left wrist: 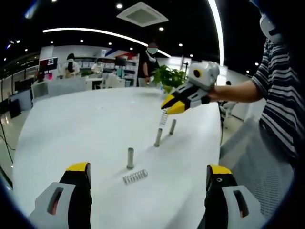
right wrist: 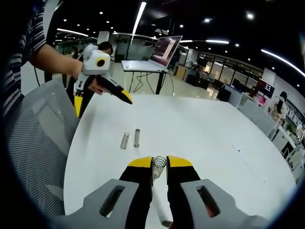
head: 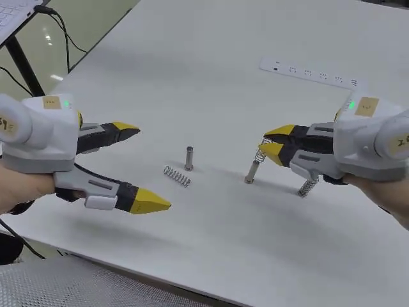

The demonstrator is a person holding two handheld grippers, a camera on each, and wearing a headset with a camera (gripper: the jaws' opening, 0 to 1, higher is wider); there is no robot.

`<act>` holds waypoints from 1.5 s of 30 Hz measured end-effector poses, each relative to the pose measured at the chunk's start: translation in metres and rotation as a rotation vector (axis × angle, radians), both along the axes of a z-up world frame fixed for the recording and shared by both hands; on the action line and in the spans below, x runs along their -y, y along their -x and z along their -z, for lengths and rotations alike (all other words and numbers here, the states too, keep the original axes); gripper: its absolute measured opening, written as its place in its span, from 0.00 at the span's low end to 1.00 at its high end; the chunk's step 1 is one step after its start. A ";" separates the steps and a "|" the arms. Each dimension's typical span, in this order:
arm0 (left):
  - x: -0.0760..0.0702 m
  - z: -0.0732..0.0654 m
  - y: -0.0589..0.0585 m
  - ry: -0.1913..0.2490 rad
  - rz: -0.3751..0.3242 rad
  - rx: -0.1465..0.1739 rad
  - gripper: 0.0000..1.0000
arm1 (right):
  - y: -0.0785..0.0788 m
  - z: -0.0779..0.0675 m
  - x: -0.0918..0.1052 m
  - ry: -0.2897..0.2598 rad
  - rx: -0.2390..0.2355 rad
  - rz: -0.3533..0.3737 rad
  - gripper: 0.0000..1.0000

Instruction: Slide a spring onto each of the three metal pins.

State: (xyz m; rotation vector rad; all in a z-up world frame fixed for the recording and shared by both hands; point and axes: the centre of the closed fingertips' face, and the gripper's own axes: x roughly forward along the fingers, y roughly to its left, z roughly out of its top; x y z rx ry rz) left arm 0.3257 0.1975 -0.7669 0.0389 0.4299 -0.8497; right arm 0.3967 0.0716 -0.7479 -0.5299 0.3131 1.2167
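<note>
Done: far pin (head: 307,187) looks sprung already.
In progress: right gripper (head: 265,142) pinched on held spring (head: 259,155), at top of middle pin (head: 252,173).
Remaining: bare pin (head: 189,158), loose spring (head: 177,176) just beside.
Left gripper (head: 153,167): spread wide, empty.

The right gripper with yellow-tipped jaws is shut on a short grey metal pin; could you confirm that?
Not quite: the right gripper is shut on a small coiled metal spring, not a pin, as the right gripper view shows.
</note>
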 end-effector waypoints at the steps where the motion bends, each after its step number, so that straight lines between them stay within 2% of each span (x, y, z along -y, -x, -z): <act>1: 0.000 0.000 0.000 0.000 0.000 0.000 0.98 | 0.000 0.001 0.000 0.002 0.000 -0.001 0.07; 12: 0.001 0.000 0.001 -0.002 0.004 -0.003 0.97 | -0.001 0.017 -0.002 0.039 -0.013 -0.004 0.07; 23: -0.001 -0.001 0.001 -0.002 -0.003 0.000 0.97 | -0.006 0.050 0.001 0.092 -0.051 0.002 0.07; 29: 0.001 -0.002 0.003 0.011 -0.001 -0.007 0.96 | -0.008 0.062 0.003 0.108 -0.065 0.013 0.07; 34: 0.002 -0.004 0.004 0.020 -0.002 -0.005 0.96 | -0.004 0.071 0.004 0.126 -0.074 0.008 0.08; 35: 0.002 -0.005 0.003 0.023 -0.002 -0.005 0.96 | -0.005 0.068 0.002 0.106 -0.072 0.011 0.08; 45: 0.005 -0.007 0.002 0.019 0.007 -0.002 0.96 | -0.004 0.064 0.005 0.099 -0.092 0.026 0.10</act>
